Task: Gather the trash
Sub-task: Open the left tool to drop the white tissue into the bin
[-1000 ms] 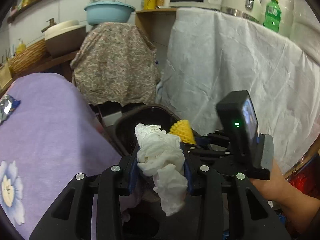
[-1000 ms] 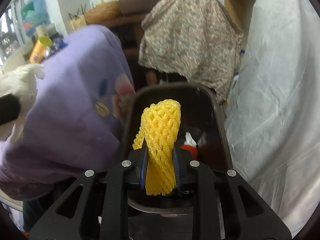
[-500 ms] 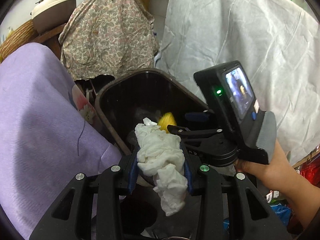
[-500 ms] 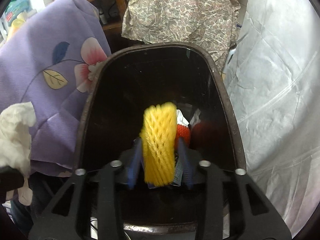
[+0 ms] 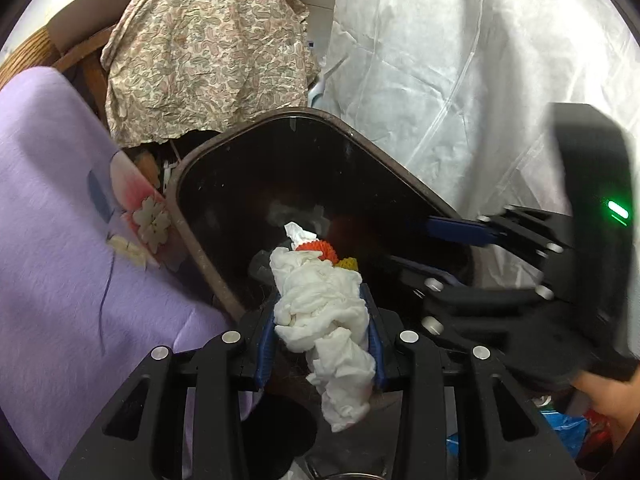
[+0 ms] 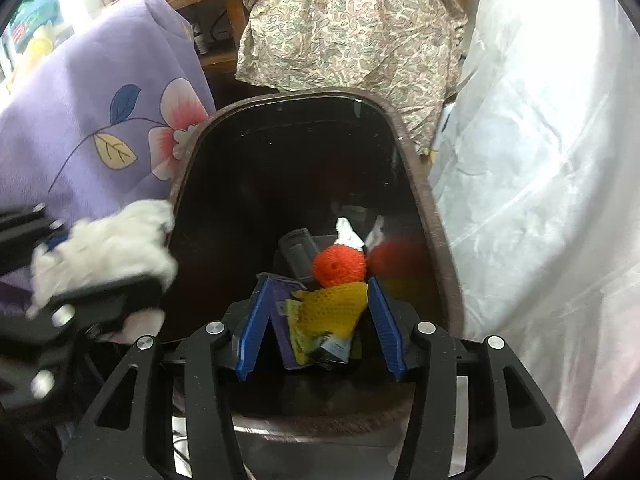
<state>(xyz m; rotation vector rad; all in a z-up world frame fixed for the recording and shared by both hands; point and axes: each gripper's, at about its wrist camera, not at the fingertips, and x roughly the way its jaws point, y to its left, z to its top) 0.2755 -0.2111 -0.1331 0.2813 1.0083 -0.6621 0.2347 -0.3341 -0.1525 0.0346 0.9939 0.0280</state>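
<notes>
- Trash is what I'm gathering, and most of what I can see of it already lies at the bottom of the dark bin (image 6: 434,216): a yellow foam net (image 6: 340,306), an orange foam net (image 6: 339,265), some printed wrappers (image 6: 316,340) and a scrap of white paper (image 6: 347,232).
- One piece is not yet in, as I judge it: the crumpled white tissue (image 5: 324,320), which I hold just above the bin's near rim, beside the purple flowered cloth (image 5: 60,240).
- My left gripper (image 5: 320,336) is clamped on that tissue; the blue pads (image 5: 265,340) press into both its sides, and a tail of it hangs below them.
- My right gripper (image 6: 320,320) sits over the bin mouth with its jaws spread well apart and holding nothing; the yellow net shows between them but lower down, on the heap, clear of both pads as far as I can tell.
- What's left, to my eye: bring the tissue over the opening and let it go. Whether more trash waits elsewhere, these views don't show me.
</notes>
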